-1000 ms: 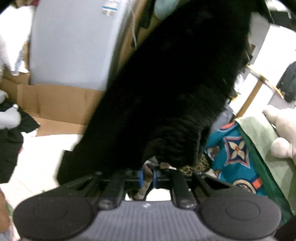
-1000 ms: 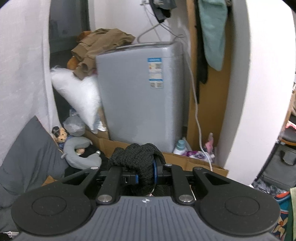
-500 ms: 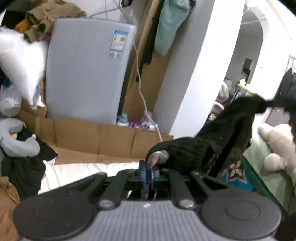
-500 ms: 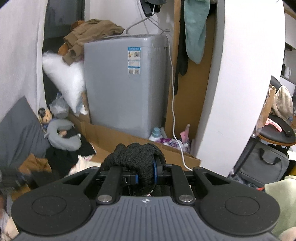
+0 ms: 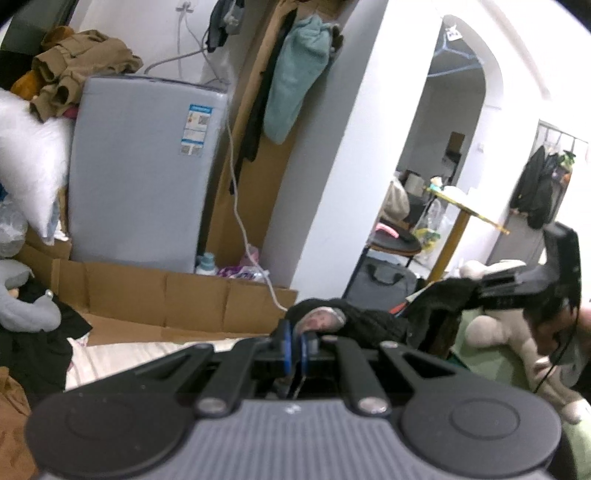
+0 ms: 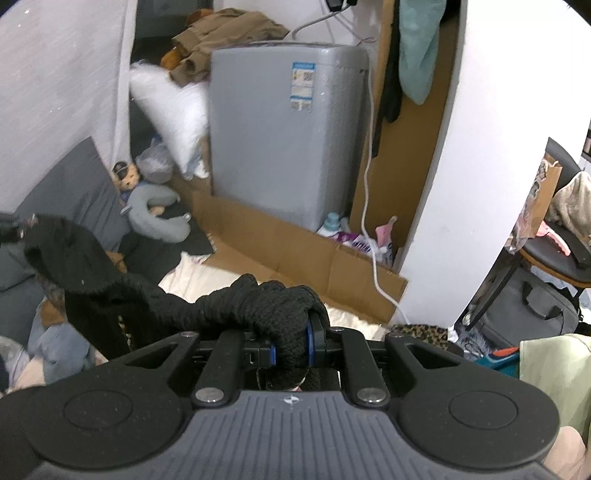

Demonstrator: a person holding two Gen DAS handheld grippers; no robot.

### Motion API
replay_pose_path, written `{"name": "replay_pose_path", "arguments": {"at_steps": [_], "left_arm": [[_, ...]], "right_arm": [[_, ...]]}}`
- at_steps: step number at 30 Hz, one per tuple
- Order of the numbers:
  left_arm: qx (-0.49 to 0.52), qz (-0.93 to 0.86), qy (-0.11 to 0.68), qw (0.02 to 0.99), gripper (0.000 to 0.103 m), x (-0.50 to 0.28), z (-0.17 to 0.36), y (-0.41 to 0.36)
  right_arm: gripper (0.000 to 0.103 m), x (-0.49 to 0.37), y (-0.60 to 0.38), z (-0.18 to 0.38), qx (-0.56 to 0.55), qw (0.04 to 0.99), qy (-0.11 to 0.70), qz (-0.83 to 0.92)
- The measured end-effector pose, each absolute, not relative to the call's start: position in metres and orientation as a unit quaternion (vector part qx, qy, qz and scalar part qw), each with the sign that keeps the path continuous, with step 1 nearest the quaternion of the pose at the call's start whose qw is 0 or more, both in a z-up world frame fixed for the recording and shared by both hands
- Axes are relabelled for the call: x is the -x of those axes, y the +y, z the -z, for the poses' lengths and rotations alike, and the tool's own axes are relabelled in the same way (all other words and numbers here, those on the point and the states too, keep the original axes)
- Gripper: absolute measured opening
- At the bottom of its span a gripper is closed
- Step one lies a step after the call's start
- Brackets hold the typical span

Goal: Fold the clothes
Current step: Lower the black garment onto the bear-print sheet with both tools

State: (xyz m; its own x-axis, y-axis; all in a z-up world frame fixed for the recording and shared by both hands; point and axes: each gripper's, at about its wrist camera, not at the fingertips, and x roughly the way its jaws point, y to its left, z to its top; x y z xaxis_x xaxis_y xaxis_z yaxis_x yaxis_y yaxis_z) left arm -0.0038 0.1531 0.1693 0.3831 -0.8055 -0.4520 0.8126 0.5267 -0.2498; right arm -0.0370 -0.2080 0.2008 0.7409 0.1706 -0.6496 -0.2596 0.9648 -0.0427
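While both tongs (image 5: 293, 345) (image 6: 291, 345) pinch it, one black knit garment (image 6: 236, 302) apparently stretches between them.

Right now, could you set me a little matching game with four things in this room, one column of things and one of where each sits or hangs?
Things:
1. black knitted garment
2. brown clothes
3. teal towel
4. grey neck pillow

Places:
A. hanging high beside the white pillar
B. piled on top of the grey washing machine
C. lying low, left of the washing machine, near the white pillow
D. pinched in the right gripper

Pairs: 1-D, 2-B, 3-A, 4-C
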Motion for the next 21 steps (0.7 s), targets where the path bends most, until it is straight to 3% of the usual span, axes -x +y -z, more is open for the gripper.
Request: {"name": "replay_pose_path", "arguments": {"at_steps": [8,21], "left_arm": [[-0.004,0.464,0.317,0.827,0.005,-0.028,-0.129,0.147],[0.001,0.398,0.435,0.808,0.005,-0.113,-0.004,0.142]], "right_arm": [[0.015,0.017,-0.202,-0.158,0.069,0.9,0.407,-0.14],[0.015,-0.076,-0.177,-0.012,0.083,0.831,0.523,-0.169]]}}
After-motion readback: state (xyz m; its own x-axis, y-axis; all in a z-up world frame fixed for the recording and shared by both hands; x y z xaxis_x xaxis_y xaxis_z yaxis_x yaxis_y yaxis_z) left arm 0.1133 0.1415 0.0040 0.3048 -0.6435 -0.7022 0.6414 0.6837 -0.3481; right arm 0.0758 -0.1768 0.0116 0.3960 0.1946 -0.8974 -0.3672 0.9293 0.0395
